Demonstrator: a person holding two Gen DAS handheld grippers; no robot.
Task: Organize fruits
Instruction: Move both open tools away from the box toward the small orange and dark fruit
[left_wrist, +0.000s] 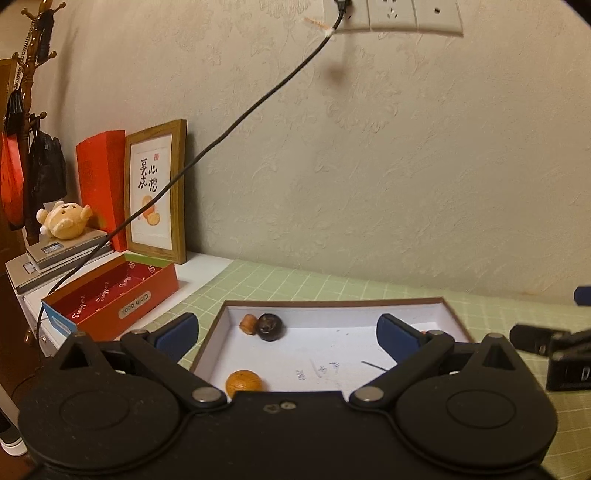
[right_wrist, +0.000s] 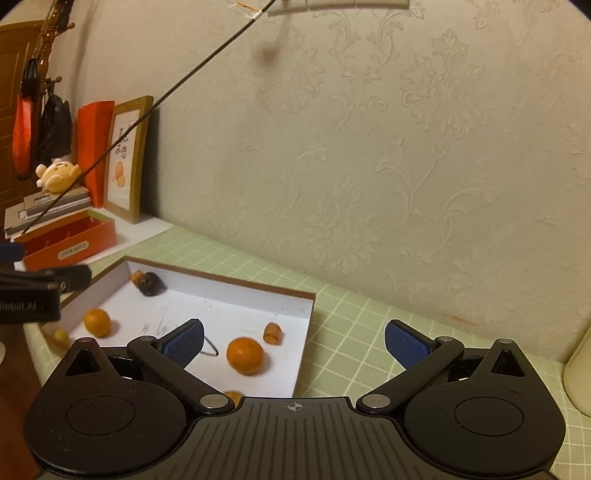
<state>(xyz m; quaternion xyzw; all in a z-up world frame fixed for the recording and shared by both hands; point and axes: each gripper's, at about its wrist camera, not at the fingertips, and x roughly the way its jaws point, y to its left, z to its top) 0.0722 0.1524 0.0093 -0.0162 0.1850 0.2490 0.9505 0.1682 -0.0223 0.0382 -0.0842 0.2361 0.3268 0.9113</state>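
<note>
Right gripper (right_wrist: 293, 341): jaws wide apart, empty
Tray (right_wrist: 258, 286): two oranges (right_wrist: 245, 355) — dark fruit (right_wrist: 150, 283) in far corner

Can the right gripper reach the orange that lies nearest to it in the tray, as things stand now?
Probably yes. The right gripper is open and holds nothing, and the orange lies loose on the tray floor just ahead, near its left finger. Nothing covers it; the low wall looks easy to clear.

orange (right_wrist: 233, 397) half hidden behind tongs
</note>
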